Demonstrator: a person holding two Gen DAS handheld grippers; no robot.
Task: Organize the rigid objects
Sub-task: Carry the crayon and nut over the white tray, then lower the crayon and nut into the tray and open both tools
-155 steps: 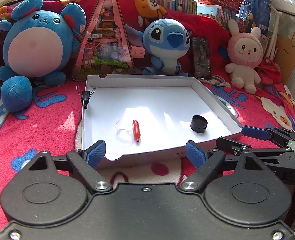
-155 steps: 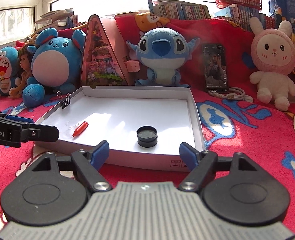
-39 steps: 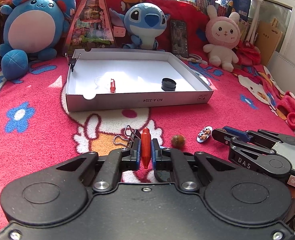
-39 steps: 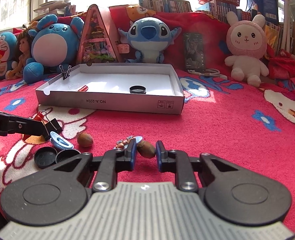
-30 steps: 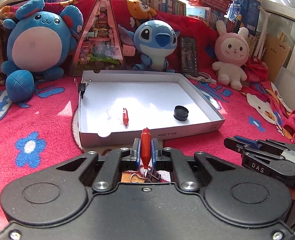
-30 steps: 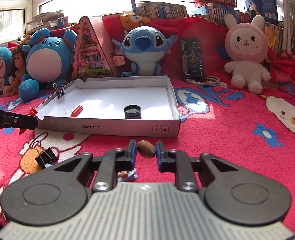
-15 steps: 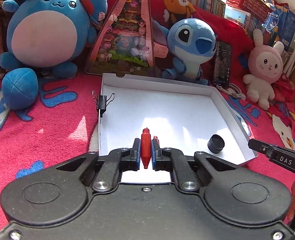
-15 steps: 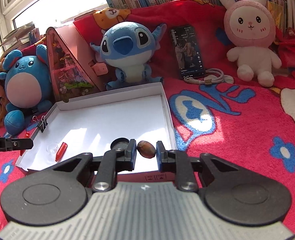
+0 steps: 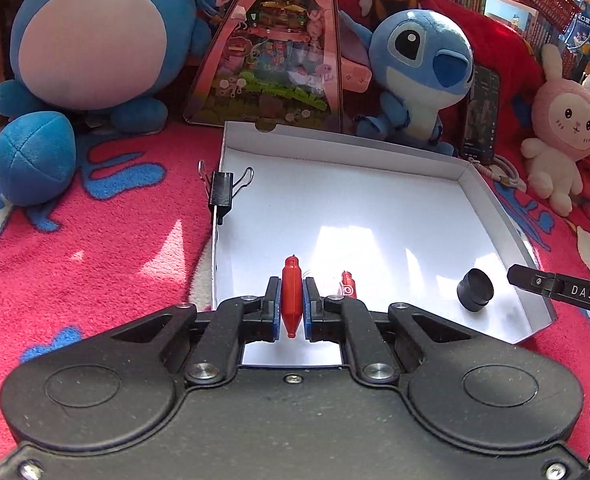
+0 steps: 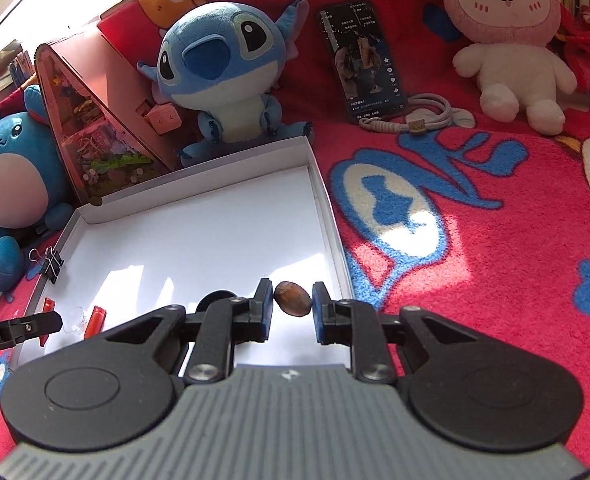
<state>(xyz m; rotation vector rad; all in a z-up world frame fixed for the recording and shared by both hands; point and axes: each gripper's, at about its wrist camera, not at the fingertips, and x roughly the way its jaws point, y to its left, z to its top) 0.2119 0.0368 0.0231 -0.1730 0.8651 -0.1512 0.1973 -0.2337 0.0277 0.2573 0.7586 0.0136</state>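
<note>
While the left gripper [image 9: 291, 307] hangs over the white box [image 9: 491, 204], its jaws are clamped tight on a red capsule [image 9: 291, 300]; a second red piece [image 9: 347, 283] and a black cap [image 9: 475, 290] lie inside. Over to the right view: the right gripper [image 10: 293, 307] pinches a brown nut [image 10: 293, 298] above the box's near right corner.

Black cap [image 10: 215, 298] mostly hidden behind the right tool's [image 10: 293, 306] finger
</note>
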